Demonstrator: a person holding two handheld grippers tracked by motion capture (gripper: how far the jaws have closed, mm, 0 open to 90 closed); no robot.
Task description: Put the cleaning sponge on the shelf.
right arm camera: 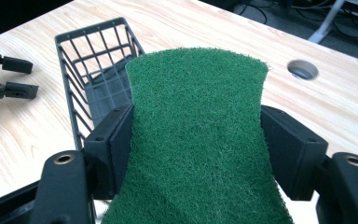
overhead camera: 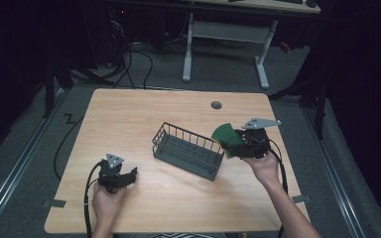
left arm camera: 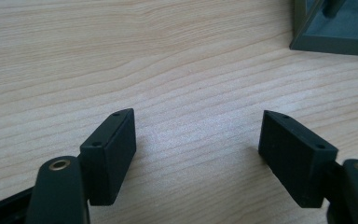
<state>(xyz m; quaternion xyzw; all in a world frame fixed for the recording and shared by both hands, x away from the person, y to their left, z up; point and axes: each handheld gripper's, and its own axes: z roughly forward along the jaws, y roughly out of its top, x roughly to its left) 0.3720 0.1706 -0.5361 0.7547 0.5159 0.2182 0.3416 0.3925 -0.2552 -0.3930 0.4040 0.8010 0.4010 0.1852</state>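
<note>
Wood-grain surface [overhead camera: 178, 198] carries everything. At lower left of the high view, the left hand-held gripper [overhead camera: 133, 173] rests with jaws spread, holding nothing. At centre sits a dark wire basket [overhead camera: 186, 150]. Right of it, the right hand-held gripper [overhead camera: 238, 144] pinches a green scouring pad [overhead camera: 226, 137] just above the basket's right end.

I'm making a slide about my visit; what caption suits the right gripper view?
Right gripper clamps a green pad above a wire basket on a wooden table.
</note>
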